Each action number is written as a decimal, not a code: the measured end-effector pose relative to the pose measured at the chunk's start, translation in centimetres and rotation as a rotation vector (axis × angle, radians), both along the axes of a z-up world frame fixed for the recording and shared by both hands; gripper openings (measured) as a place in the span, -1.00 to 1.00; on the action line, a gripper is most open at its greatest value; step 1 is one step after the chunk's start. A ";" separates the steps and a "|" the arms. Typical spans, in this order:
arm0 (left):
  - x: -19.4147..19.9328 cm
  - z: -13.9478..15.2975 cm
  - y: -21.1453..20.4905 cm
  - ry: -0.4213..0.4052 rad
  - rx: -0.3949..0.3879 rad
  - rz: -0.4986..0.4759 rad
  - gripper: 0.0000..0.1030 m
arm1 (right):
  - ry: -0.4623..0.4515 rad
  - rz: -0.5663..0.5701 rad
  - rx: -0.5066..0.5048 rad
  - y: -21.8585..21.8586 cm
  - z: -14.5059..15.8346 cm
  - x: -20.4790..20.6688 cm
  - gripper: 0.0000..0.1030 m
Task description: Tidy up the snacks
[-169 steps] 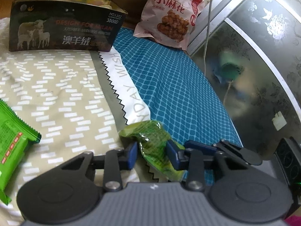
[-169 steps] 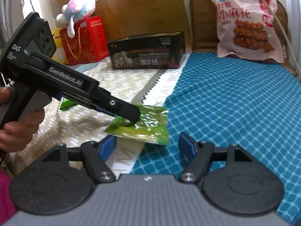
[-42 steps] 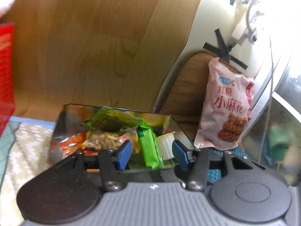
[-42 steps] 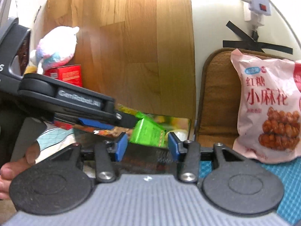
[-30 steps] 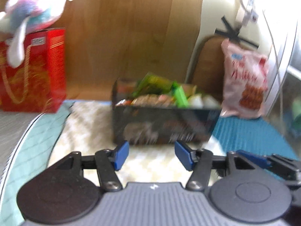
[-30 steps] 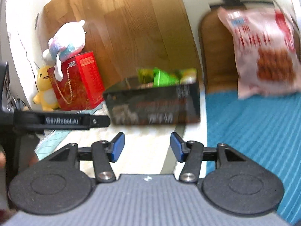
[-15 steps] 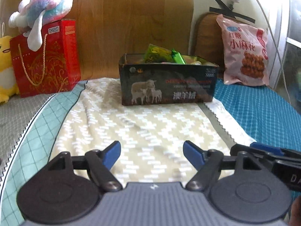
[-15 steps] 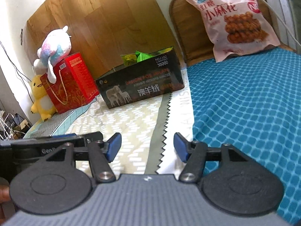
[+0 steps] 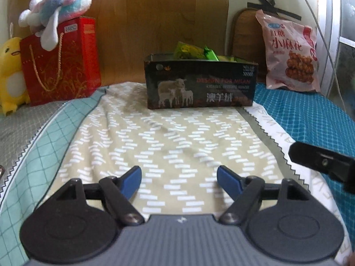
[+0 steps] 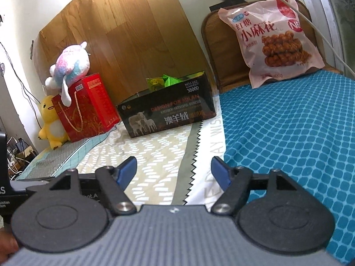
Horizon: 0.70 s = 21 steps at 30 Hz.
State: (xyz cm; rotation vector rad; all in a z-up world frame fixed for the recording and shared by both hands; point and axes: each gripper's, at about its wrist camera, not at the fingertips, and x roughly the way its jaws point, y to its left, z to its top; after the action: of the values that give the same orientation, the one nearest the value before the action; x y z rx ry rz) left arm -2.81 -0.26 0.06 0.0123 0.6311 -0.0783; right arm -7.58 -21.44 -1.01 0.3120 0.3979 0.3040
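Snacks: green packets (image 9: pixel 195 52) poke above the rim of the dark box (image 9: pixel 199 84), which stands on the bed's beige patterned cloth (image 9: pixel 168 137), against the wooden board. Left of the box, a red gift bag (image 9: pixel 60 62) with plush toys, not part of the job. Left claw (image 9: pixel 179 180) hangs over the cloth well short of the box, jaws opening, nothing between them. Right claw (image 10: pixel 173 172) is near the cloth's zigzag edge, jaws also opening, also empty. Far right, a big pink snack bag (image 10: pixel 277 37) leans upright on a brown cushion, outside the box, likely the one left. Judgement: it looks light, puffy, crinkly, slippery film; contents brittle, so no squeezing the middle. Best hold is probably the flat sealed top edge or a corner; it may sag or swing when lifted.
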 end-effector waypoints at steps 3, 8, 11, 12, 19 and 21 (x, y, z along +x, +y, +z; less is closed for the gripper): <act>-0.1 0.0 -0.1 -0.011 0.010 0.012 0.54 | -0.007 -0.001 0.006 0.0 0.0 -0.1 0.52; -0.5 0.1 -0.2 -0.041 0.027 0.039 0.91 | -0.019 -0.002 0.008 0.1 0.1 -0.3 0.53; -0.7 0.2 -0.4 -0.050 0.046 0.044 0.99 | -0.026 -0.002 0.005 0.2 0.1 -0.4 0.55; -0.7 0.2 -0.5 -0.052 0.050 0.045 0.99 | -0.029 -0.002 0.005 0.2 0.1 -0.4 0.56; -0.6 0.1 -0.3 -0.040 0.054 0.070 1.00 | -0.033 -0.006 0.017 0.1 0.1 -0.6 0.60; -0.6 0.1 -0.2 -0.041 0.052 0.075 1.00 | -0.033 -0.010 0.017 0.2 0.2 -0.7 0.60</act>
State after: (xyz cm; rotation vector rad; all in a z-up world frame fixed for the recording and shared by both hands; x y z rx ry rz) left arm -3.46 -0.47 0.19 0.0405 0.5920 0.0109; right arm -8.26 -21.20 -0.83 0.3252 0.3611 0.3030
